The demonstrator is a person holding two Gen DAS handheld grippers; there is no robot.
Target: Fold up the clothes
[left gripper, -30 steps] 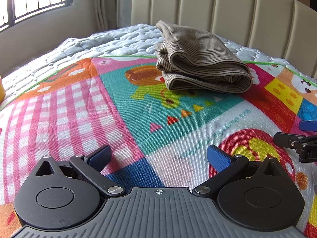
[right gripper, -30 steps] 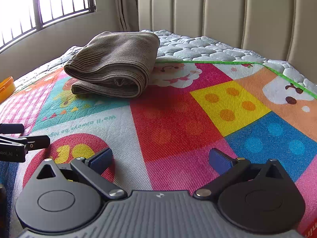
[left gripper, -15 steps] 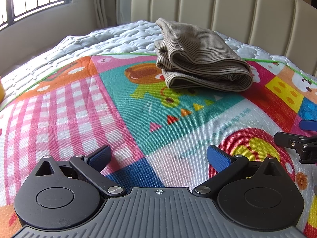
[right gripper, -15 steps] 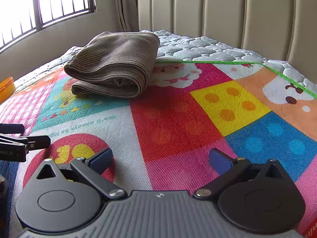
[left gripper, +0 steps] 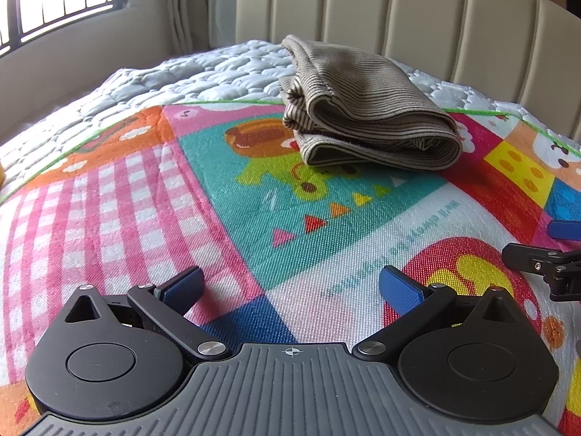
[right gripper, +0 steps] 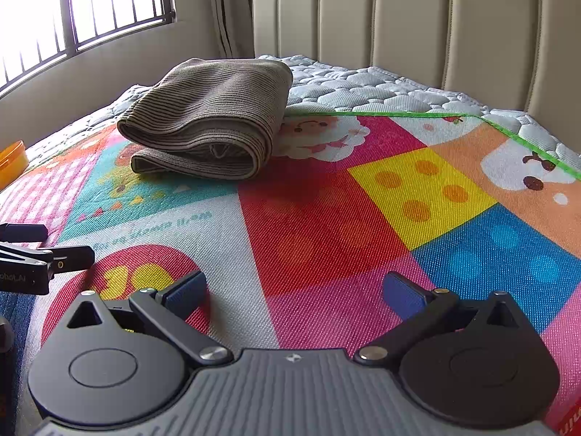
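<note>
Left gripper [left gripper: 290,285] has edged leftward; both it and right gripper [right gripper: 294,287] spread, folded garment [left gripper: 366,109] untouched.

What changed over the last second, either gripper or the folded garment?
Almost nothing. In the left wrist view the folded brown striped garment sits slightly lower in the frame and a bit more of the headboard shows, so that camera tilted up a touch. The right wrist view is unchanged. Nothing taken hold of or let go: left gripper and right gripper stay open and empty, low over the colourful mat.
</note>
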